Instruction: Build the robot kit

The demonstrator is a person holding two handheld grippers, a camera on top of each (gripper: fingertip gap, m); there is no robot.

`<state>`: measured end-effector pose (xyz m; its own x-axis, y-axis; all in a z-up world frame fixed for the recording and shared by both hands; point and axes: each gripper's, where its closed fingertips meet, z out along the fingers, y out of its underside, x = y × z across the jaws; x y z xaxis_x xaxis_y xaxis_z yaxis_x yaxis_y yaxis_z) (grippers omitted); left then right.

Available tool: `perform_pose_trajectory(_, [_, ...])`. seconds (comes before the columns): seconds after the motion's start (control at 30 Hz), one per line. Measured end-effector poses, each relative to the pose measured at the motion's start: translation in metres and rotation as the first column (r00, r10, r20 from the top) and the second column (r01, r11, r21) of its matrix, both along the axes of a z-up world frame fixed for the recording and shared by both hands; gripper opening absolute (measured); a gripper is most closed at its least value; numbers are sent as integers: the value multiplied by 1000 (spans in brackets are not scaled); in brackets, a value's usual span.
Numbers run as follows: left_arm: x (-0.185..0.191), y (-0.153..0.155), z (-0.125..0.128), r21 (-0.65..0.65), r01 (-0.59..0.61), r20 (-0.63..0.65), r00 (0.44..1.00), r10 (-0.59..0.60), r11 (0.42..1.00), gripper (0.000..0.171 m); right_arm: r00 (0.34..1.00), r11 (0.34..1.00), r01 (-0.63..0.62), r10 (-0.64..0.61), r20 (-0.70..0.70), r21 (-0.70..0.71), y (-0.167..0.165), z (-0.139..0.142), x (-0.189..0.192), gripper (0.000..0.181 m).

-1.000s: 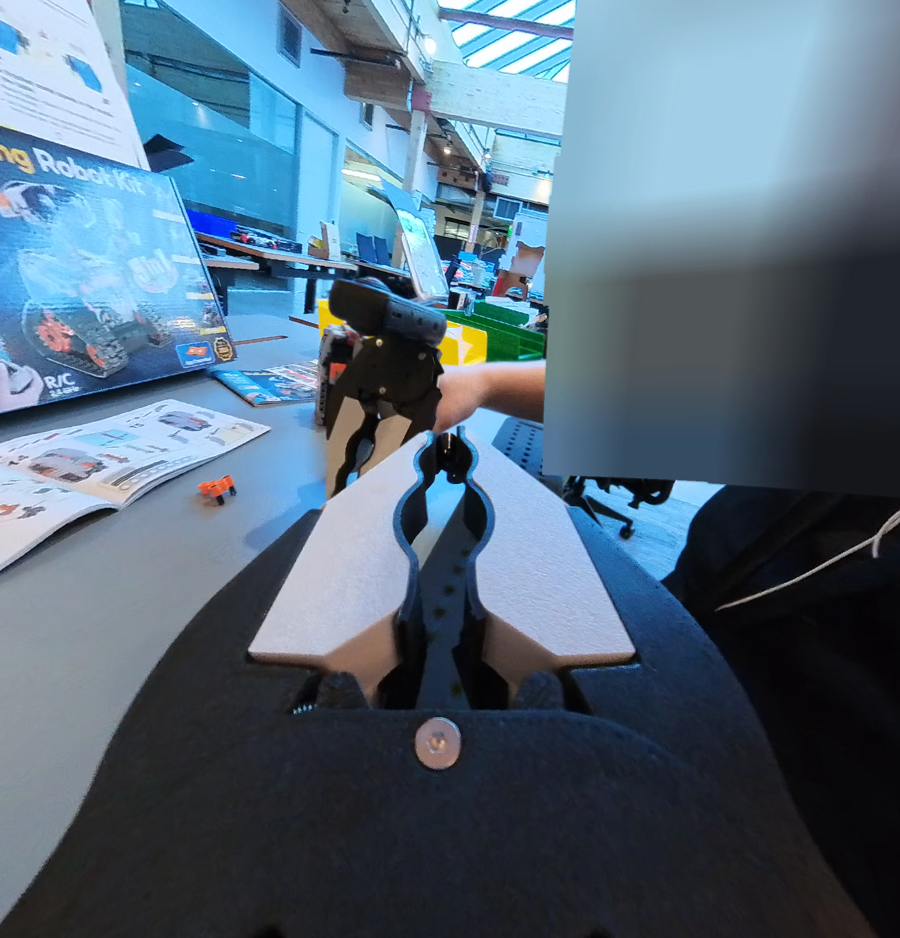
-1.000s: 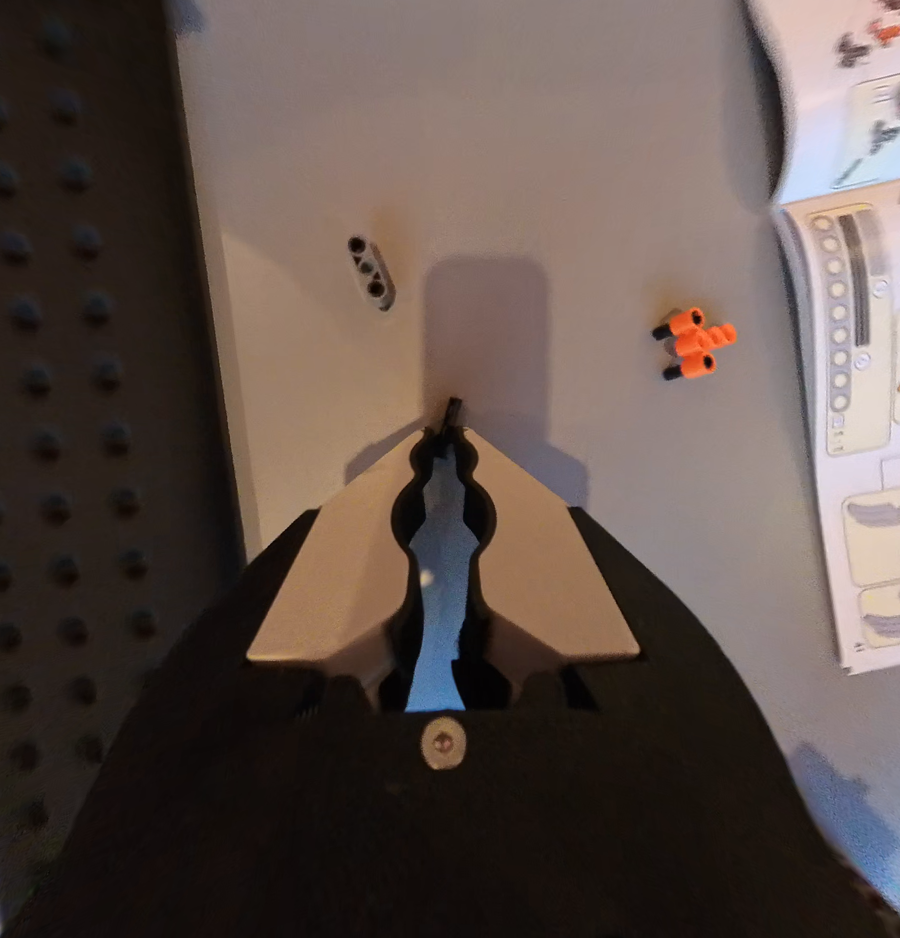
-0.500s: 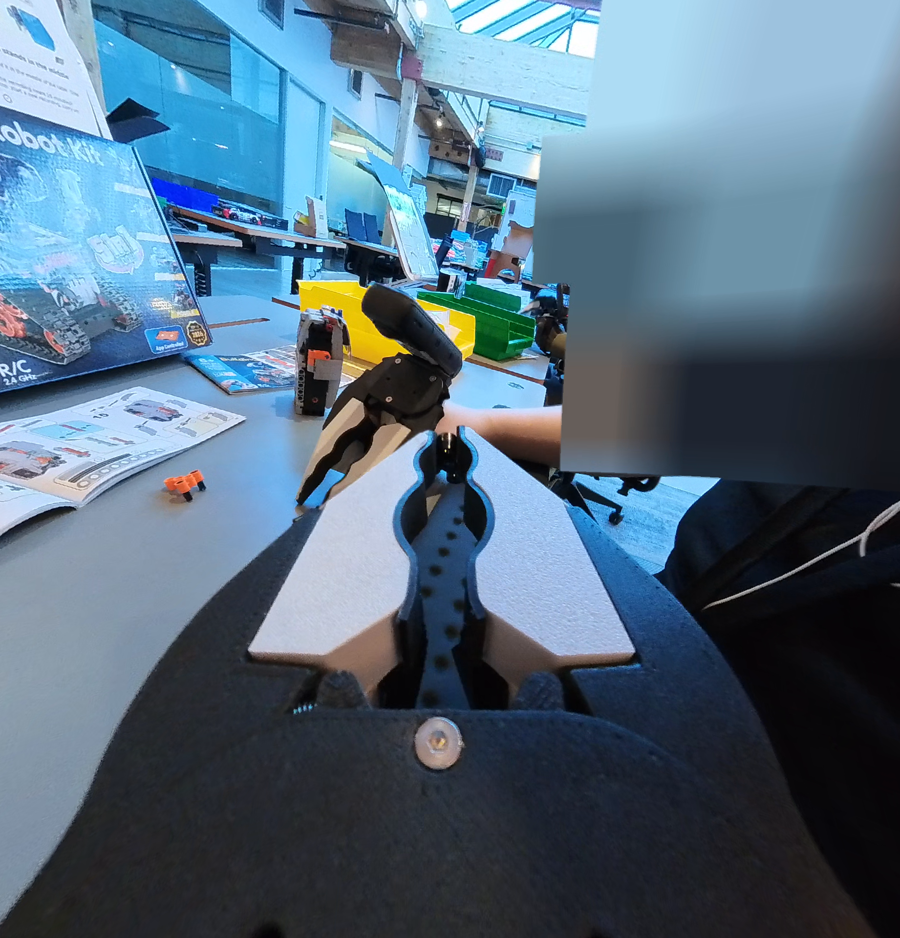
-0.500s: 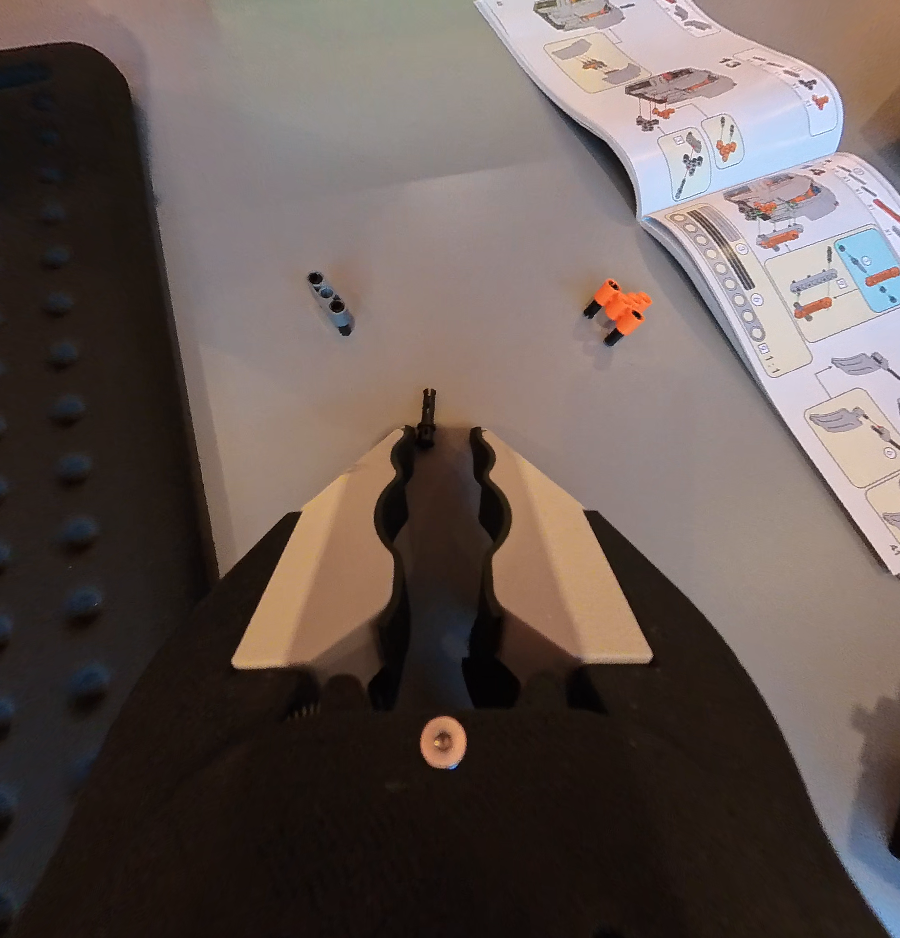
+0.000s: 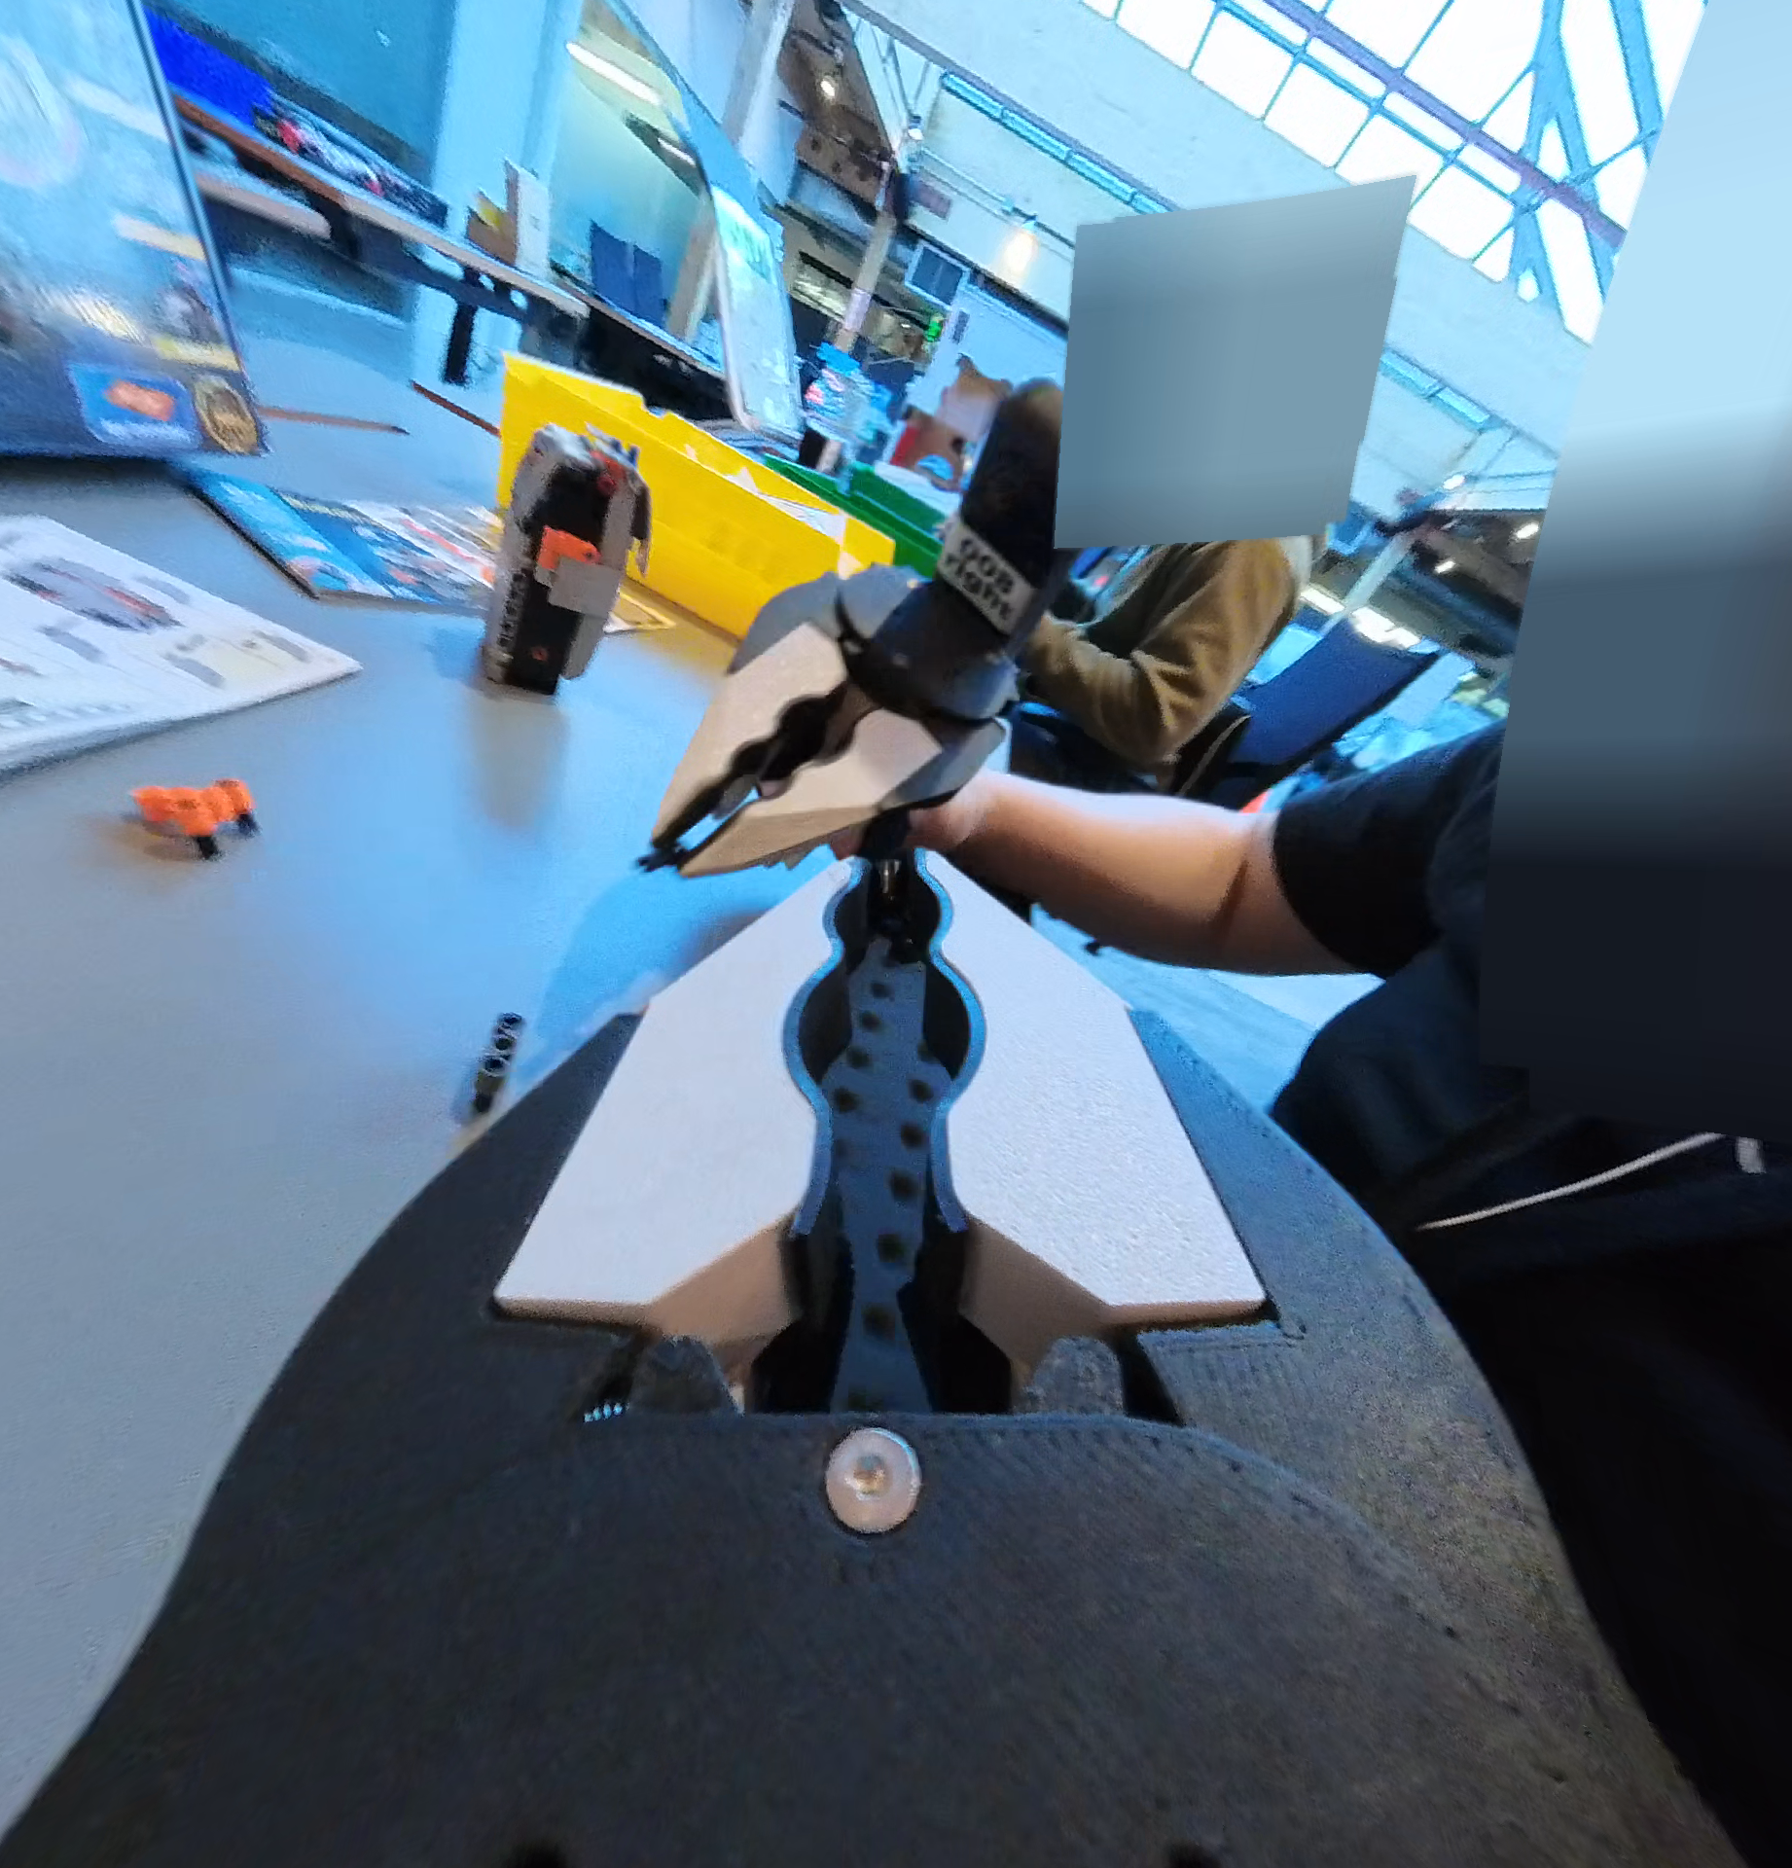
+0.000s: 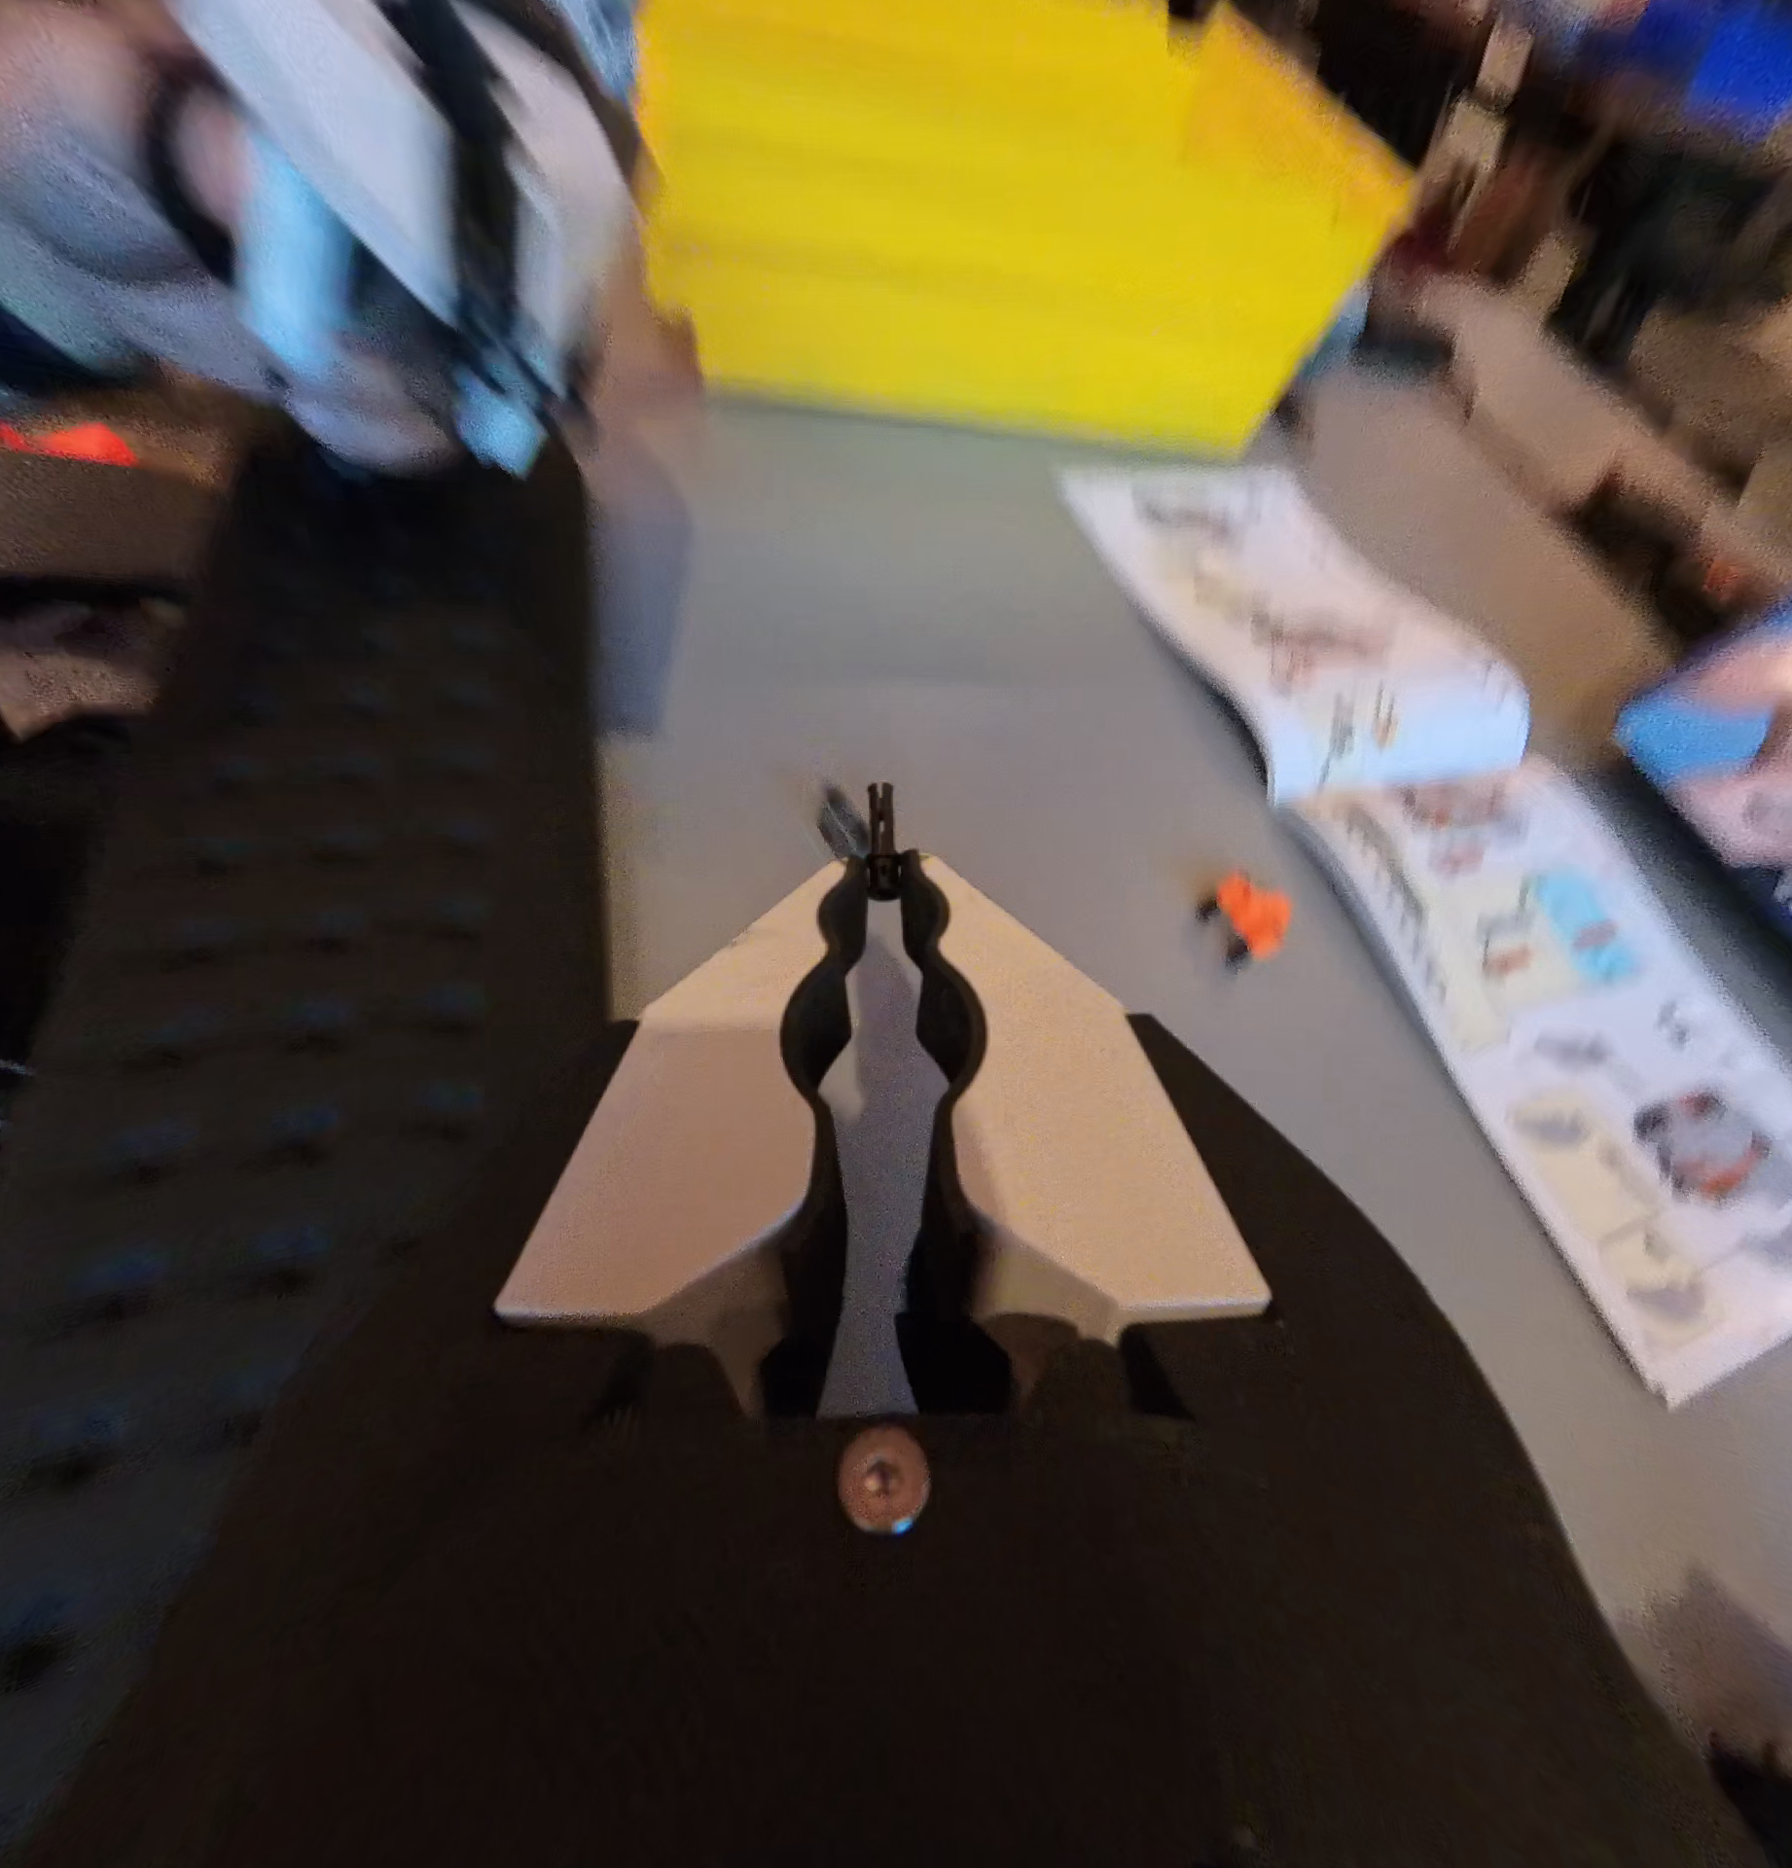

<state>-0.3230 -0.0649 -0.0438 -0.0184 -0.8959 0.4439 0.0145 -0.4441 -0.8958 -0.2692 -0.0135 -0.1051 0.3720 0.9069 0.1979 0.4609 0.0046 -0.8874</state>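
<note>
My left gripper [image 5: 887,884] is shut on a small dark pin and held above a black studded mat [image 5: 877,1162]. Just beyond it is my right gripper [image 5: 670,859], held by a person's hand and tilted down toward the grey table [image 5: 265,1011]. In the right wrist view my right gripper [image 6: 880,869] is shut on a small black pin [image 6: 880,819] that sticks out past its tips. A short grey beam with holes [image 5: 495,1061] lies on the table by the mat's edge. An orange connector piece [image 5: 189,806] lies farther left; the right wrist view shows it [image 6: 1251,915] to the right of the tips.
A partly built grey and black model [image 5: 563,576] stands upright on the table. An open instruction booklet [image 5: 114,627] lies at the left. A yellow bin [image 5: 690,505] and a blue kit box [image 5: 63,253] stand behind. The person's arm [image 5: 1124,869] reaches in from the right. Spacing between my two grippers at the tips: around 10 centimeters. To reach the orange connector piece [image 5: 189,806] in a straight line is about 12 centimeters for my right fingers, about 20 centimeters for my left. The right camera catches it too, in the right wrist view [image 6: 1245,894].
My right gripper has tilted up from looking down at the table, and its jaws have narrowed on the black pin. It now sits closer to my left gripper's tips. The left view swung right.
</note>
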Motion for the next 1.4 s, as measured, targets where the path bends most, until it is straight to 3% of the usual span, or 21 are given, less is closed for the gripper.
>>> perform_pose_trajectory(0.1, [-2, 5, -8, -232, 67, 10, 998, -66, 970, 3, 989, 987, -96, 109, -99, 126, -29, 34, -22, 4])
perform_pose_trajectory(0.2, [-3, 8, -17, -481, 148, 51, 989, -141, 864, 3, 983, 960, -148, 169, -72, 238, -43, 45, -34, 4])
perform_pose_trajectory(0.33, [2, 11, -20, -596, 180, 107, 984, -145, 783, 3, 983, 948, -177, 181, 9, 264, -45, 35, -41, 4])
perform_pose_trajectory(0.53, [8, 14, -32, -675, 140, 74, 990, -123, 724, 4, 989, 949, -146, 132, 67, 279, -41, 25, -38, 4])
perform_pose_trajectory(0.67, [13, 15, -41, -688, 100, 13, 992, -125, 719, 4, 988, 951, -154, 141, 68, 269, -43, 24, -38, 4])
perform_pose_trajectory(0.93, [15, 13, -41, -697, 112, 21, 990, -136, 709, 4, 985, 954, -161, 138, 106, 252, -42, 16, -38, 4])
perform_pose_trajectory(1.07, [16, 14, -49, -708, 71, -29, 991, -130, 703, 4, 971, 921, -191, 127, 200, 340, -42, 10, -38, 4])
perform_pose_trajectory(1.23, [19, 11, -54, -747, 62, -40, 990, -138, 662, 4, 970, 925, -213, 162, 180, 315, -46, 7, -36, 4])
perform_pose_trajectory(1.4, [22, 9, -64, -740, 9, -109, 985, -133, 673, 3, 968, 913, -205, 136, 211, 353, -50, -2, -41, 3])
